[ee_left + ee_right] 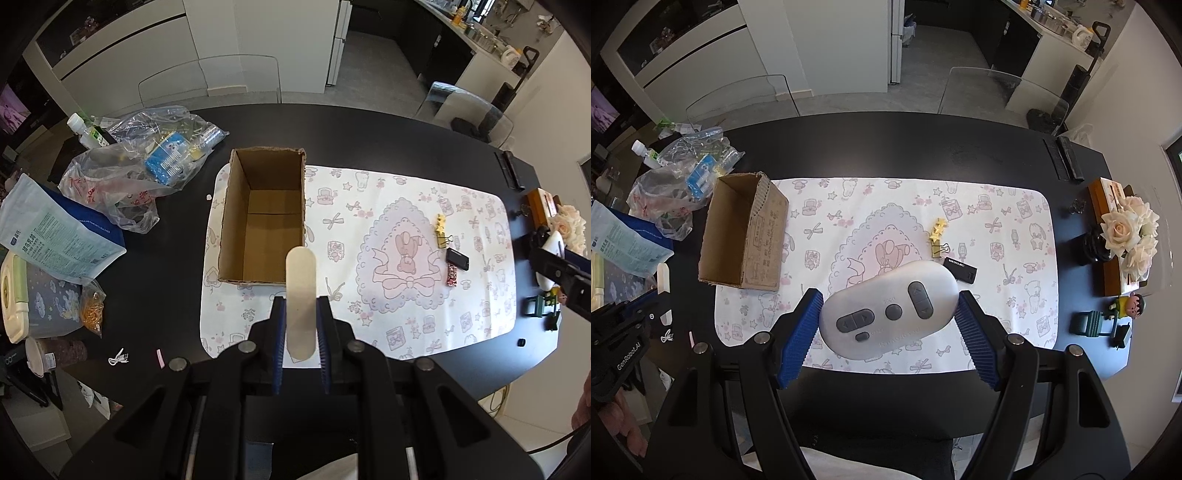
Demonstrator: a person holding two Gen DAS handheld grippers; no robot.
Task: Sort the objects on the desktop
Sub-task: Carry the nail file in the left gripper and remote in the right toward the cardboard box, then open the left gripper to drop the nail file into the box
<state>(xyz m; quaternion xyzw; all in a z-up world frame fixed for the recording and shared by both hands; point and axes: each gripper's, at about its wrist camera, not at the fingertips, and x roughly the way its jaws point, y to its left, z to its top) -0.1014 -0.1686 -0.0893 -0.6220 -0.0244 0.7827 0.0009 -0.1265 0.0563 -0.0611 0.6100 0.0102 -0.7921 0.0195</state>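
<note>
Holding a flat pale stick, the left gripper (301, 321) has its blue pads clamped on the stick's (301, 295) lower half; the rounded tip pokes up past the near wall of the cardboard box (263, 216). Right gripper (888, 325) has its jaws spread wide around a white oval remote (886, 310), pads pressing both long ends, remote face-up, buttons visible.

Box is the landmark. It sits open-topped on the left end of the printed mat (406, 325), and looks empty. Stick hangs just short of the box's near rim, not yet over the opening. The remote hangs over the mat to the right of the box, well apart from it.

Still loose on the mat, far right of the box: star-topped binder clip (442, 234), small black device (457, 258), red-patterned wrapper (452, 276), all near each other.

My read: both loads are headed for the box. Tips:
- Carry the stick forward until it clears the near wall before releasing; dropped now, it would hit the rim or land on the mat.
- One hand in at a time; the opening is narrow for two grippers.
- Lower the remote in lengthwise and level, long axis along the box.
- Watch the plastic bags (122, 184) left of the box.
</note>
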